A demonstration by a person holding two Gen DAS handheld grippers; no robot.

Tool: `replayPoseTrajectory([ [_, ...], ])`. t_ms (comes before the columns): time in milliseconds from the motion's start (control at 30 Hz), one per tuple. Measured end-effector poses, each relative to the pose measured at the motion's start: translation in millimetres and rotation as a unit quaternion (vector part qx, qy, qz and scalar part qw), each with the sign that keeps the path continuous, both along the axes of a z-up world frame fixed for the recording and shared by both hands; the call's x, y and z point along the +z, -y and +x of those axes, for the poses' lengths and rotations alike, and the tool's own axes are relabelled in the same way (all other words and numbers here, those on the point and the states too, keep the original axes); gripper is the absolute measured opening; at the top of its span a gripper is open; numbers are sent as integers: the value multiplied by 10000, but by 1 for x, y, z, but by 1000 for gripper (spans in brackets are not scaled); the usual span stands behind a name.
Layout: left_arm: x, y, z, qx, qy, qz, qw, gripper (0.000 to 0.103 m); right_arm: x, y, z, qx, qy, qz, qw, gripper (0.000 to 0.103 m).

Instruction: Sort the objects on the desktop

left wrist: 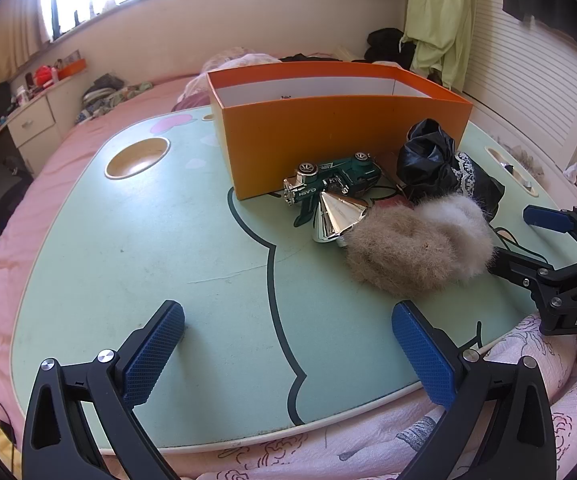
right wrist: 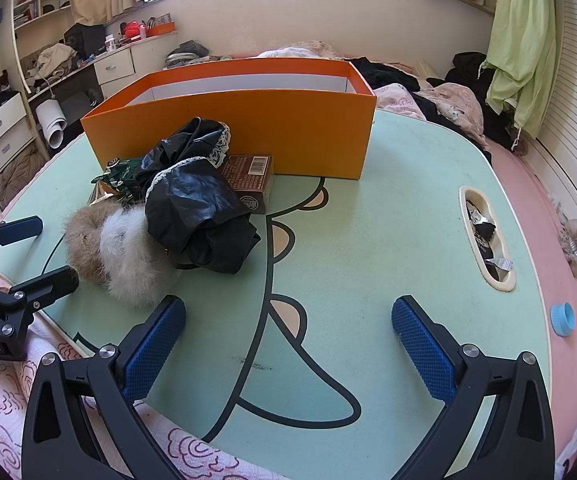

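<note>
An orange box stands open on the green lap table. In front of it lies a pile: a green toy car on its side, a shiny silver cone, a brown and white furry piece, a black lace-trimmed cloth and a brown carton. My left gripper is open and empty over the table's near edge, left of the pile. My right gripper is open and empty, right of the pile; it shows in the left wrist view.
The table rests on a pink bed. It has a round cup hollow at the left and a slot holding small scraps at the right. A blue bottle cap lies on the bed. Drawers and clutter stand to the left.
</note>
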State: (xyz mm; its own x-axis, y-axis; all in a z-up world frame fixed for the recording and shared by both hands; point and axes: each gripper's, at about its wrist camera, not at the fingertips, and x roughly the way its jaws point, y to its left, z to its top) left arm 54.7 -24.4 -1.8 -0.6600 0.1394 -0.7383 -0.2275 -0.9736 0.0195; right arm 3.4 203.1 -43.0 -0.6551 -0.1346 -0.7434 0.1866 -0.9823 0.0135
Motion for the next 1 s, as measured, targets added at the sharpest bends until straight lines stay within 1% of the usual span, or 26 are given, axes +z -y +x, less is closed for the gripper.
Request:
replayPoseTrajectory([
  [167, 1, 0, 0, 1, 0, 1, 10000, 103, 3, 0, 2, 2, -1, -1, 10000, 103],
  [200, 0, 0, 0, 2, 1, 1, 10000, 103, -5, 2, -3, 3, -3, -1, 10000, 103],
  [267, 0, 0, 0, 2, 1, 1, 10000, 103, 3, -1, 3, 2, -1, -1, 10000, 103],
  [533, 1, 0, 0, 2, 1, 3, 10000, 103, 4, -1, 4, 4, -3, -2, 10000, 103],
  [567, 0, 0, 0, 2, 1, 3, 10000, 103, -2, 1, -1, 3, -4, -3, 10000, 103],
  [633, 1, 0, 0, 3, 0, 4, 10000, 103, -1, 1, -1, 3, -10, -7, 10000, 103],
  [667, 1, 0, 0, 4, 1, 2, 10000, 103, -8, 3, -5, 4, -11, -12, 10000, 103],
  [700, 1, 1, 0, 3, 3, 6, 10000, 103, -9, 3, -6, 10, -19, -25, 10000, 103],
  [733, 1, 1, 0, 1, 0, 9, 10000, 103, -12, 3, -8, 5, -43, -85, 10000, 100],
  [767, 1, 1, 0, 1, 1, 9, 10000, 103, -16, 3, -10, 5, -86, -205, 9998, 94],
  [800, 1, 1, 0, 2, 1, 8, 10000, 103, -19, 2, -13, 28, -152, -366, 9992, 78],
  [833, 1, 1, 0, 2, -3, 4, 10000, 103, -22, 1, -15, 49, -198, -532, 9984, 69],
  [900, 0, -1, 0, 3, -8, 6, 10000, 103, -25, 4, -24, 162, -362, -775, 9962, 69],
  [1000, 0, -1, 0, 2, -8, 8, 10000, 103, -19, 18, -37, 300, -623, -949, 9931, 69],
])
